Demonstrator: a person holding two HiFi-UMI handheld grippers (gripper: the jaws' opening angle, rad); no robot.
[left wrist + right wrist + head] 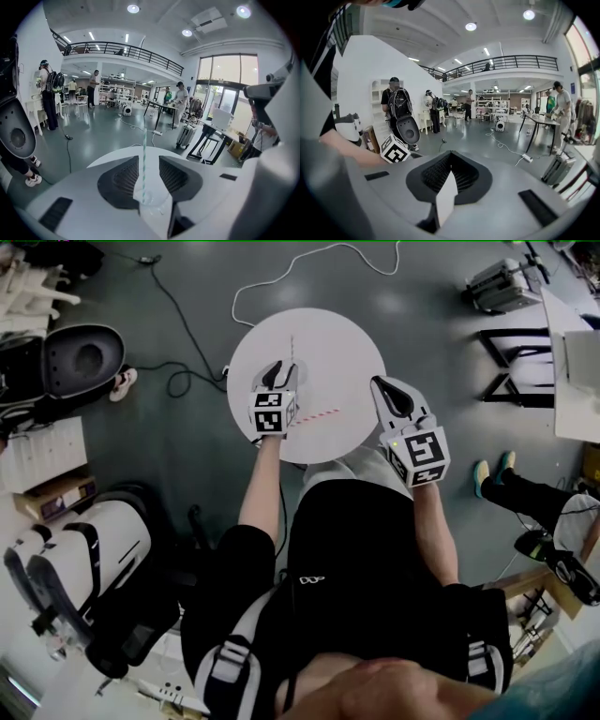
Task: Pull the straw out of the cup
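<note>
Over the table point(347, 343), left hand-held gripper point(149, 158) spread round cup point(151, 199) and straw point(144, 150) — right hand-held gripper point(451, 166) closed, empty, near rim

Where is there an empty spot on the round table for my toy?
The far right part of the round white table is bare, past the clear plastic cup and its teal-striped straw. So is the middle, between the red-and-white striped straw lying flat and the shut right gripper. It is crowded at the left gripper, open around the cup.
</note>
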